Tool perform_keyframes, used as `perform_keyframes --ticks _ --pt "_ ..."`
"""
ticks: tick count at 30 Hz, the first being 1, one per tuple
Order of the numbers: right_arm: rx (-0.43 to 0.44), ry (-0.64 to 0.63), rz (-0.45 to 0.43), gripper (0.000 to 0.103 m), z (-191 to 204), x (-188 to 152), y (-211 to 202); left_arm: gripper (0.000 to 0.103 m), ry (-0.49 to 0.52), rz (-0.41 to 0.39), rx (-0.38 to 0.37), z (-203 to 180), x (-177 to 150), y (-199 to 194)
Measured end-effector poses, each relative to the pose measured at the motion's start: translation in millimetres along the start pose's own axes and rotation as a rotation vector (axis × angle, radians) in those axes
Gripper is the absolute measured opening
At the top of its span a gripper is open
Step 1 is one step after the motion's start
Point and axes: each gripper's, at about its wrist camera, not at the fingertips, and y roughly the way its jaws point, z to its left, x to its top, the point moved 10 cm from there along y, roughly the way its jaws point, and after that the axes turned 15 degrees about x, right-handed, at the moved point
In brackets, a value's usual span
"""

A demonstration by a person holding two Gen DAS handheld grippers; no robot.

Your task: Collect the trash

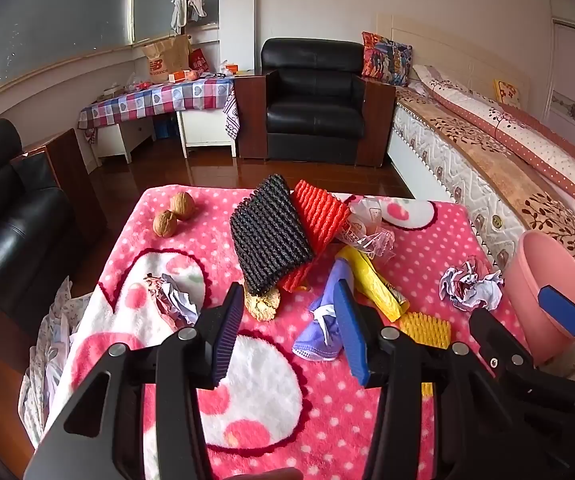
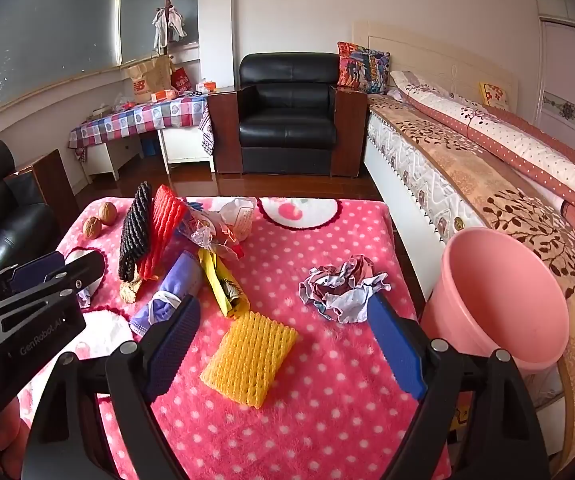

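Trash lies on a pink dotted blanket. My left gripper is open and empty above a piece of biscuit and a purple face mask. My right gripper is open and empty over a yellow foam net. Crumpled paper lies by its right finger. Black and red foam nets, a yellow wrapper, clear plastic wrap, another paper wad and two walnuts lie further off. A pink bin stands tilted at the right.
A bed runs along the right side behind the bin. A black armchair stands at the back and another at the left. A checked-cloth table is at the back left. Cloth hangs off the blanket's left edge.
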Motion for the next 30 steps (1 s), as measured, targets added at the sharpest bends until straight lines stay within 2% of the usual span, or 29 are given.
perform_keyframes --ticks 15,30 --pt "-0.001 0.006 0.001 0.084 -3.0 -2.6 2.5 0.047 0.010 0.009 0.003 -3.3 -10.4 4.9" --pt "-0.006 0.034 0.019 0.084 -9.9 -7.7 5.9 0.047 0.026 0.013 0.003 -2.4 -7.0 -0.1"
